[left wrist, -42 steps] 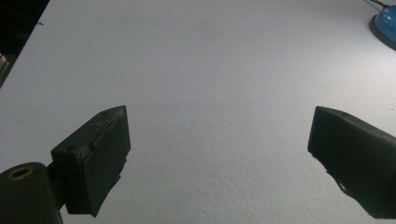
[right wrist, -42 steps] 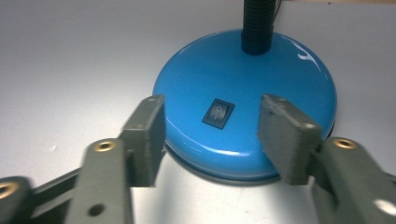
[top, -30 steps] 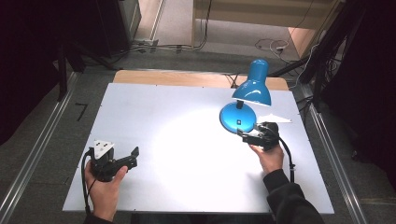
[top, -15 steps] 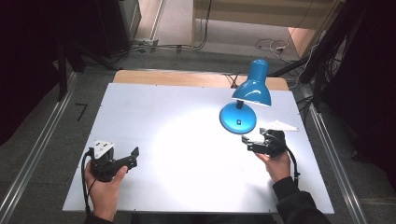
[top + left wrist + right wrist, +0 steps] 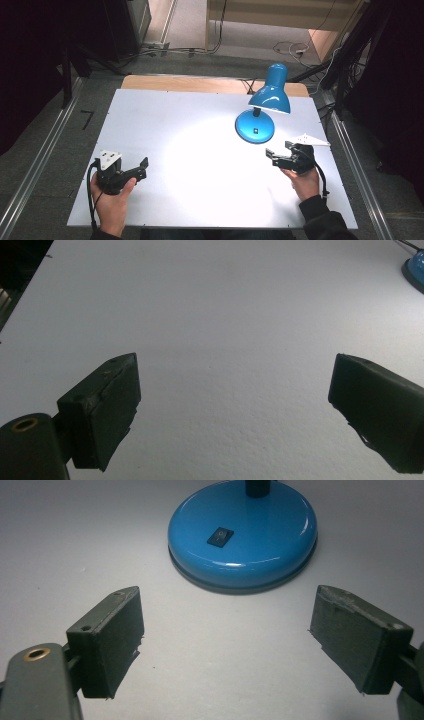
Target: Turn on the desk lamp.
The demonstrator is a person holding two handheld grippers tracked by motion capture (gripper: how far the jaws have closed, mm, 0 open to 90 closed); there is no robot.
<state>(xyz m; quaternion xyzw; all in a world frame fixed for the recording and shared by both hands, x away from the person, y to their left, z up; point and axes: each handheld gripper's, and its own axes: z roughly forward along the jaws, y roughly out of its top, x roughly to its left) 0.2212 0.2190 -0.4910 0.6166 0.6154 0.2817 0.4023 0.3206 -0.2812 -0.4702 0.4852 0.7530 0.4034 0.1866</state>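
Note:
A blue desk lamp [image 5: 270,95] stands lit at the table's right back, its round base [image 5: 255,126] on the white tabletop [image 5: 200,135]. In the right gripper view the base [image 5: 242,530] carries a black rocker switch [image 5: 220,536]. My right gripper [image 5: 280,156] is open just in front and to the right of the base, apart from it, jaws wide with nothing between them [image 5: 225,645]. At the near left my left gripper [image 5: 142,167] is open too, above bare tabletop [image 5: 232,405].
A bright pool of lamplight falls on the table's middle. A wooden strip [image 5: 200,84] runs along the table's far edge. Cables [image 5: 290,50] lie on the floor behind. Metal rails [image 5: 40,165] flank the table. The lamp base's edge [image 5: 414,270] shows at the left gripper view's top right.
My right gripper has drawn back from the lamp base toward the near right. The left gripper has stayed put.

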